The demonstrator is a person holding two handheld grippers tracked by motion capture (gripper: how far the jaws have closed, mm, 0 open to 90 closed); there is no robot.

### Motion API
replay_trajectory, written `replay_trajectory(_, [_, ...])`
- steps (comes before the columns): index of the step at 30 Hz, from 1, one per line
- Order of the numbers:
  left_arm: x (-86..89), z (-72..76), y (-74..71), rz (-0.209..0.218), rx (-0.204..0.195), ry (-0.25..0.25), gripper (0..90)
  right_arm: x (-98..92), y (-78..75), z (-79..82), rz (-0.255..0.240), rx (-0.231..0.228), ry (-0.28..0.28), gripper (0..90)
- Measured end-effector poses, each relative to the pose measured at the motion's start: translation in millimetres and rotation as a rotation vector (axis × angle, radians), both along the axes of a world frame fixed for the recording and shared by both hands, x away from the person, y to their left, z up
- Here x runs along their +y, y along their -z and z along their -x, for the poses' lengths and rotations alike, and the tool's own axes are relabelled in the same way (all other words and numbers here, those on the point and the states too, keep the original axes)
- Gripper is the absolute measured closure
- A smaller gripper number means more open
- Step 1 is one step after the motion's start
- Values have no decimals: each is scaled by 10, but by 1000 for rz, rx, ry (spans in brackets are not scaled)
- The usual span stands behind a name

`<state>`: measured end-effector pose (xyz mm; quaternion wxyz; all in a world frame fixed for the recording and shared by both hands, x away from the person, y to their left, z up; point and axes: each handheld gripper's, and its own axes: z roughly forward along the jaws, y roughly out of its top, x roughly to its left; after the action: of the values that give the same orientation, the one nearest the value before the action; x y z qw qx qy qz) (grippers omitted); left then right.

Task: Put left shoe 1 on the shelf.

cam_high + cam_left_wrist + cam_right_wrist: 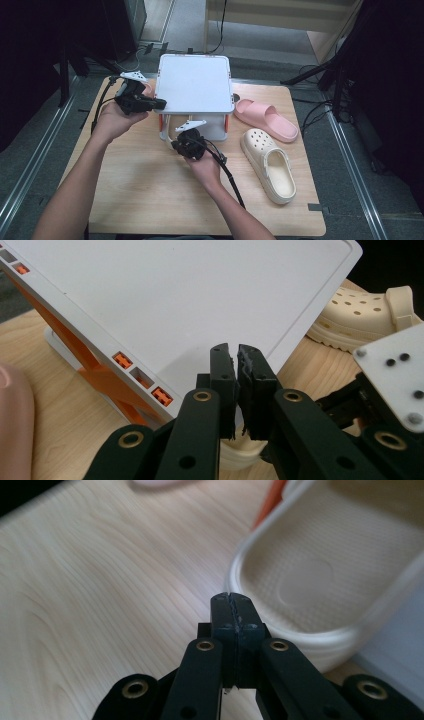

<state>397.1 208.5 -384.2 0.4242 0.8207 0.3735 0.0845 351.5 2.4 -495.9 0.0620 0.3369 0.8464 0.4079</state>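
- Two claws were at work by the white rack (195, 82), which stood at the far middle of the counter (140, 190) on orange legs.
- Left claw (159, 103) rested at the rack's left edge, jaws pressed nearly together with nothing between them — the top shelf lay just beyond its tips.
- Right claw (183, 141) hung low before the rack's open front, jaws pressed together and empty, a cream clog (320, 575) on the lower level just ahead of it.
- That clog looked light, springy foam — probably easy to pinch by its rim or heel wall, though it might flex.
- A second cream clog (270, 165) and a pink slide (266, 118) lay near the right edge.
- No brand, label or writing could be read.
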Motion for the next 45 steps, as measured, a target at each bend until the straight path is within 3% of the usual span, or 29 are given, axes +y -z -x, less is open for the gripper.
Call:
replay_trajectory(3, [0,1,0,1,3,-2,854,47,18,-63,5,-40,13,893])
replay_trajectory(6, [-2,2,-2,-2,0,-1,854,86,43,-139,-19,-37,26,893])
replay_trajectory(16, [0,2,2,4,1,-2,853,184,83,-262,-6,-68,34,884])
replay_trajectory(18, [5,3,4,7,2,-2,852,176,79,-260,0,-46,34,885])
replay_trajectory(19, [7,2,6,14,3,-2,850,165,73,-250,11,-9,33,895])
replay_trajectory(23, [18,-9,4,34,25,-5,817,45,60,-107,-24,22,5,899])
replay_trajectory(27, [8,0,-11,28,33,-9,789,-96,-20,47,-34,6,-29,877])
replay_trajectory(33, [-20,40,-66,28,79,-5,615,-340,-197,220,-41,-23,-64,815])
replay_trajectory(35, [-27,63,-89,51,94,8,571,-438,-238,263,-43,-26,-63,793])
replay_trajectory(37, [-34,105,-123,75,80,19,536,-584,-276,322,-52,-26,-64,777])
replay_trajectory(40, [-57,156,-149,58,52,16,502,-783,-272,394,-91,-18,-36,775])
replay_trajectory(42, [-65,187,-153,71,52,23,480,-916,-296,431,-66,-20,-24,763])
replay_trajectory(45, [-83,241,-141,58,44,31,470,-1007,-318,444,-88,-13,-12,743])
